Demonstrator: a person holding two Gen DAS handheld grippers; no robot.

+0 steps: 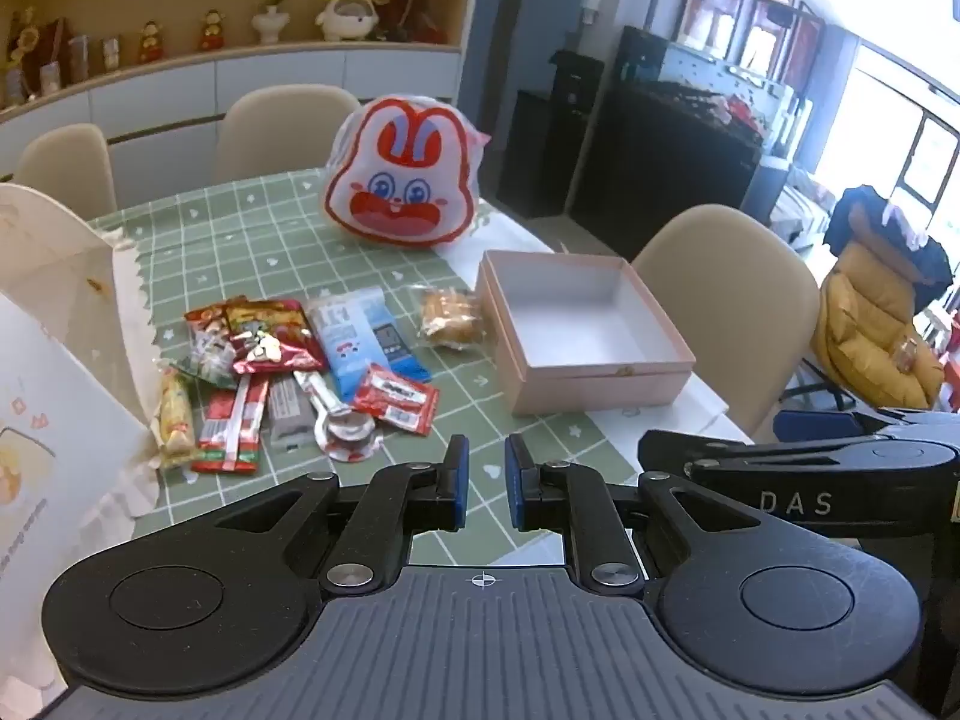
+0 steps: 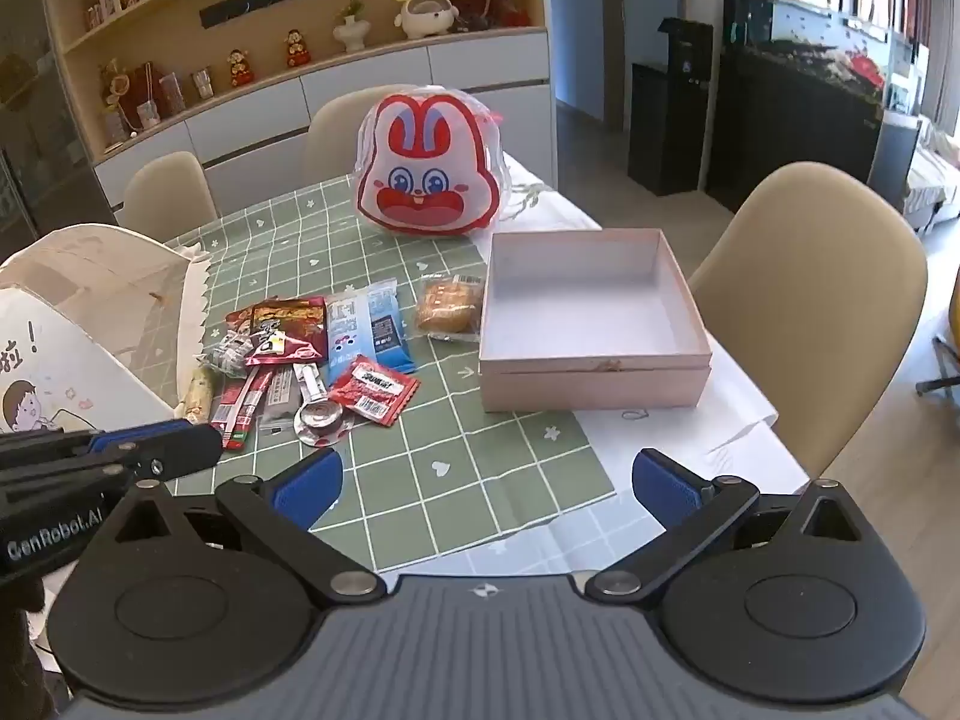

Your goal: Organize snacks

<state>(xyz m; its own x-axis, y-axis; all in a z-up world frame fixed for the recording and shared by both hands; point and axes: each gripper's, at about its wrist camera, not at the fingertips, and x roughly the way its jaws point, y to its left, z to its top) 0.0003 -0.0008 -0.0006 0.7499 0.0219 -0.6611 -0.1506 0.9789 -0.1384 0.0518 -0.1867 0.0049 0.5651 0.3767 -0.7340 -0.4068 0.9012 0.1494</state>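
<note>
Snacks (image 2: 312, 354) piled beside bare pink box (image 2: 594, 372), left gripper (image 1: 486, 480) clenched, right gripper (image 2: 486, 480) released

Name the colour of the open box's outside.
Pale pink outside, white inside; the box shows best in the right wrist view.

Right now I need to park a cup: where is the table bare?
Bare tablecloth lies in front of the snack pile and pink box, and behind the pile toward the rabbit bag. Crowded: pile to box.
</note>
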